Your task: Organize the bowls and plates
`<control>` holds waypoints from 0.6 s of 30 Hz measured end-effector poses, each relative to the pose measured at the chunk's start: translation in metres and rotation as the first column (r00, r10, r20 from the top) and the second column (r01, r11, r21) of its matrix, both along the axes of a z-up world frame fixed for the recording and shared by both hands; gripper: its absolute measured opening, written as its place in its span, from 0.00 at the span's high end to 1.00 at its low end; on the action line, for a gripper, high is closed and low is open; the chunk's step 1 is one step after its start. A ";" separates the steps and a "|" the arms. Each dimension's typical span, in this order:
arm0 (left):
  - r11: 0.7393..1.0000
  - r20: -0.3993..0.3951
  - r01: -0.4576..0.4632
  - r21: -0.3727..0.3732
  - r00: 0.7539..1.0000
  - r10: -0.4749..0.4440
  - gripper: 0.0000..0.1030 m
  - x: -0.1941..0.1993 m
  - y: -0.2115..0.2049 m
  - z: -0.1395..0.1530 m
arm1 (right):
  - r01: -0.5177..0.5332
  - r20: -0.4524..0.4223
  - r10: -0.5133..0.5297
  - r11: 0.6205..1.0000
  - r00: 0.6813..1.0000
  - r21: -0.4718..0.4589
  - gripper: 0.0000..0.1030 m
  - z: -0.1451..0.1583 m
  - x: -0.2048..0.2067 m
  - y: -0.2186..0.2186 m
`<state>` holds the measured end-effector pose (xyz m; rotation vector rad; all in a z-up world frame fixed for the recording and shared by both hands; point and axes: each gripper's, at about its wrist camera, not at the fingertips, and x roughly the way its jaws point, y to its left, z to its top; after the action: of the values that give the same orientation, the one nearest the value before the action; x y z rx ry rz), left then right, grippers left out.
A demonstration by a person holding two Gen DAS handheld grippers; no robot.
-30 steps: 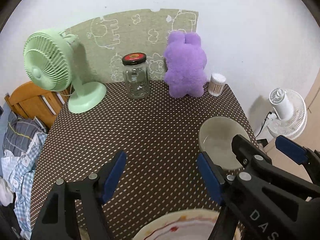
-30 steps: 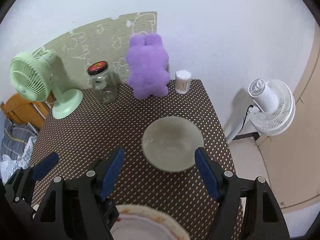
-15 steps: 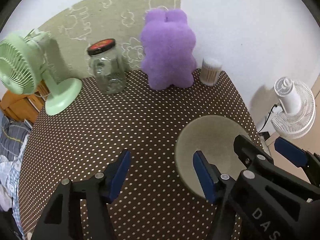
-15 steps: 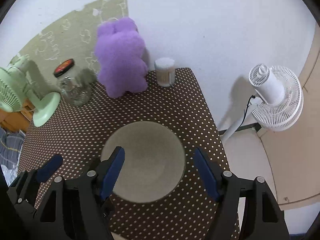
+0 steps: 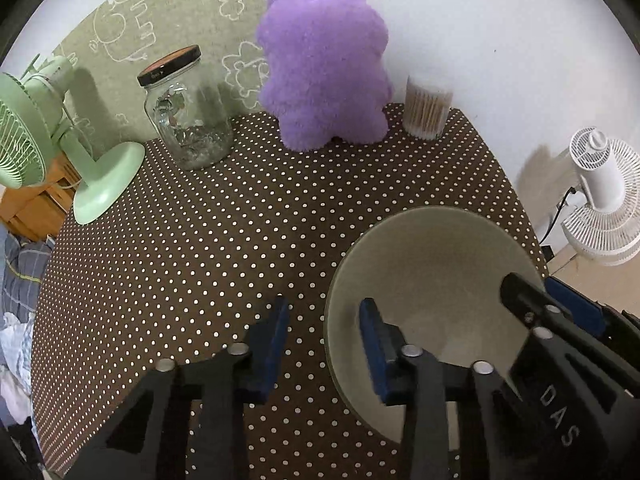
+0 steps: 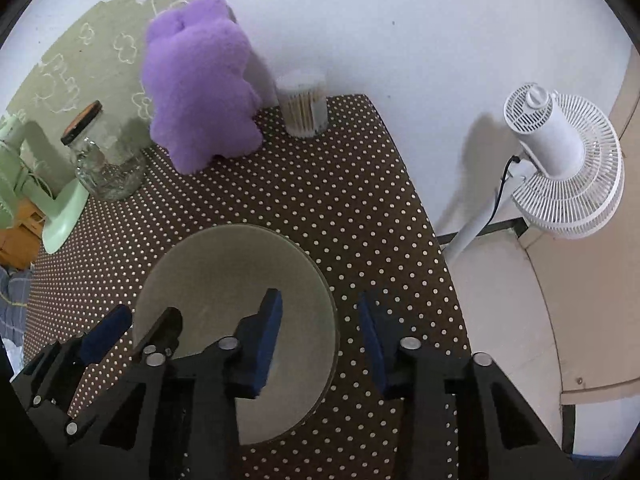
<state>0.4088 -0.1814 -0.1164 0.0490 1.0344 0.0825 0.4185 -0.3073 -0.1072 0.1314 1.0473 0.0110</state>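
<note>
Dotted brown bench below, and both pairs of fingers had just been closing! The left gripper straddled the left rim of the bowl, one finger inside, one outside, not pinching it. The right gripper did likewise at the right rim, unclenched too. The bowl sat near the bench's right edge, and a purple plush toy and a jar stood behind.

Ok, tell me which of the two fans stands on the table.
The mint-green fan, at the table's far left corner beside the glass jar. The white fan stands on the floor, off the table's right edge.
</note>
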 end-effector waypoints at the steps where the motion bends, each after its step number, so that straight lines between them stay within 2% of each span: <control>1: 1.000 -0.002 0.001 -0.005 1.000 -0.001 0.74 0.001 0.000 -0.001 | 0.000 -0.002 0.000 1.000 1.000 0.003 0.74 -0.001 0.001 -0.001; 3: 1.000 -0.008 0.009 -0.029 1.000 -0.009 0.82 0.002 -0.001 -0.002 | 0.001 0.002 -0.001 1.000 1.000 0.005 0.79 -0.001 0.001 -0.001; 6: 1.000 -0.004 0.009 -0.030 1.000 -0.009 0.87 0.004 -0.004 -0.002 | -0.012 0.002 0.012 1.000 1.000 0.007 0.85 -0.002 0.004 -0.002; 18: 1.000 -0.001 0.029 0.011 1.000 -0.029 0.87 0.005 -0.013 0.004 | -0.003 -0.013 0.002 1.000 1.000 -0.005 0.85 0.001 0.001 -0.001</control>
<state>0.4143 -0.1944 -0.1128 0.0739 1.0340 0.0613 0.4199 -0.3085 -0.1066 0.1253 1.0607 0.0096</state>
